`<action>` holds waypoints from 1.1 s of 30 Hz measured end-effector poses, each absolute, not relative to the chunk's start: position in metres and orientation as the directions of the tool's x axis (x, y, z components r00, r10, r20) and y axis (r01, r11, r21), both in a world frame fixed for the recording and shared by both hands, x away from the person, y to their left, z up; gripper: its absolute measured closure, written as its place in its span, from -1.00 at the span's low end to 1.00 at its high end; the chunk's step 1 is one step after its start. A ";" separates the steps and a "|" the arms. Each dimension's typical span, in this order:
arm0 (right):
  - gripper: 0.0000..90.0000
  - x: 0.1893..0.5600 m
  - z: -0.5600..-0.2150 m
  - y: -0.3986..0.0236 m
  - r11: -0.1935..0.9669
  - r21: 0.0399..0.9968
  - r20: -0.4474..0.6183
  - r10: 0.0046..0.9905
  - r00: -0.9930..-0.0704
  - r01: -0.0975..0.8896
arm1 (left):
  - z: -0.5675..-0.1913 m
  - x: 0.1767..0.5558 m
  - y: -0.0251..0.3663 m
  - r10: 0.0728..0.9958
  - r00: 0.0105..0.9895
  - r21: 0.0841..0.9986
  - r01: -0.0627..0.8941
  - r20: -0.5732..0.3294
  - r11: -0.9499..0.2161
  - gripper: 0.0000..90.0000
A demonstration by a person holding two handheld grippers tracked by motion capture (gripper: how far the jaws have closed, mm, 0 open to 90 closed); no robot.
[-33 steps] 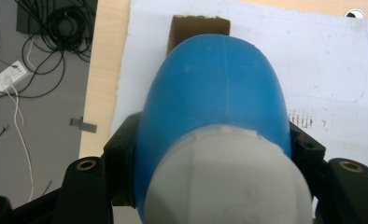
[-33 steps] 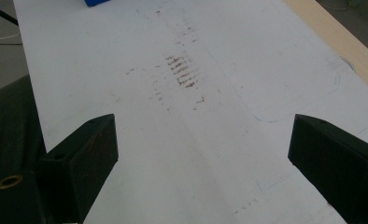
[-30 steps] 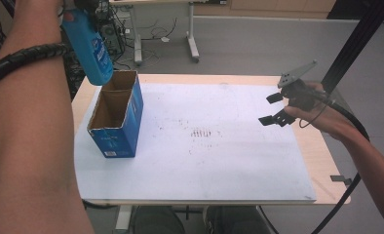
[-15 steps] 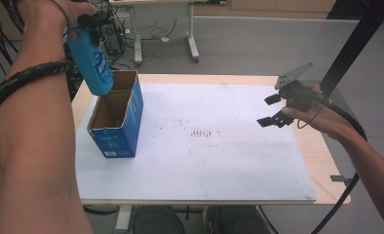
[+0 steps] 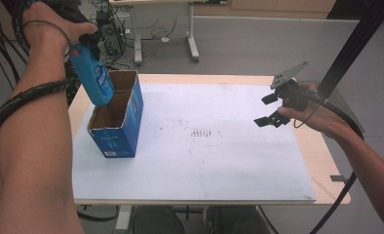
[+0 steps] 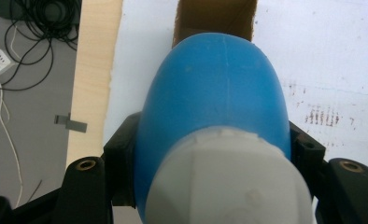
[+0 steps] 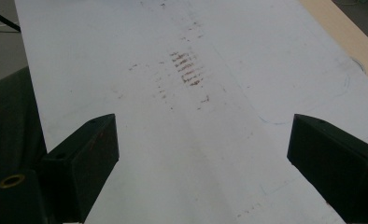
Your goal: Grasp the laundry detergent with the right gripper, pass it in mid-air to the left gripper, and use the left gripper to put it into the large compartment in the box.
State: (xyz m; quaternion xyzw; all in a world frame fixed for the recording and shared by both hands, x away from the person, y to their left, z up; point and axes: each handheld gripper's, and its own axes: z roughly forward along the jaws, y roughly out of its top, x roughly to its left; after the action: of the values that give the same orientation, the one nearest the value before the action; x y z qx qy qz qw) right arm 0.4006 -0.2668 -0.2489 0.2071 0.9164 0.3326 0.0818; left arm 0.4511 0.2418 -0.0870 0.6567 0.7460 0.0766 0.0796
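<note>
Blue bottle (image 5: 93, 78): held tilted above the open top of the blue cardboard box (image 5: 118, 122), base end lowest and just over the box's far-left rim, cap end up toward the hand. In the left gripper view the bottle (image 6: 212, 100) runs lengthwise away from the camera, its white cap (image 6: 226, 182) nearest the lens, its rounded base over the brown inside of the box (image 6: 215, 16).

Left tool (image 6: 212, 158): the two black jaws sit one on each side of the bottle's neck end, pressed against the blue plastic; clamped on the bottle. In the high view the person's left hand (image 5: 51, 27) wraps the tool above the bottle.

Box: stands upright on the white sheet (image 5: 204, 161) covering the counter (image 5: 326, 161), near the left edge, flaps open, inside bare as far as can be seen.

Right tool (image 5: 273, 108): held above the right part of the sheet, well apart from bottle and box. Jaws stand wide apart with nothing between them; in the right gripper view only the sheet (image 7: 187, 140) with its brown smudge marks (image 7: 187, 69) lies beyond them.
</note>
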 end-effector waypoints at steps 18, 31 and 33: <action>-0.80 0.400 -0.250 -0.258 0.706 0.633 -0.019 0.425 -0.905 0.318 | -0.144 0.453 0.241 0.995 -0.096 0.203 0.974 -0.021 0.098 -0.18; -0.80 0.399 -0.256 -0.259 0.706 0.627 -0.013 0.432 -0.902 0.329 | -0.189 0.453 0.235 0.998 -0.062 0.188 0.980 0.007 0.059 -0.18; -0.80 0.399 -0.258 -0.259 0.705 0.627 -0.008 0.432 -0.902 0.332 | -0.194 0.453 0.233 0.998 -0.057 0.193 0.980 0.012 0.053 -0.18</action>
State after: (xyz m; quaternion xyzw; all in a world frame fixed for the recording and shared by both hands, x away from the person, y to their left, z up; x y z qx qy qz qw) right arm 0.3989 -0.2587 -0.2582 0.2077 0.9201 0.3231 0.0772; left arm 0.4531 0.2332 -0.1940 0.6840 0.7230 0.0747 0.0620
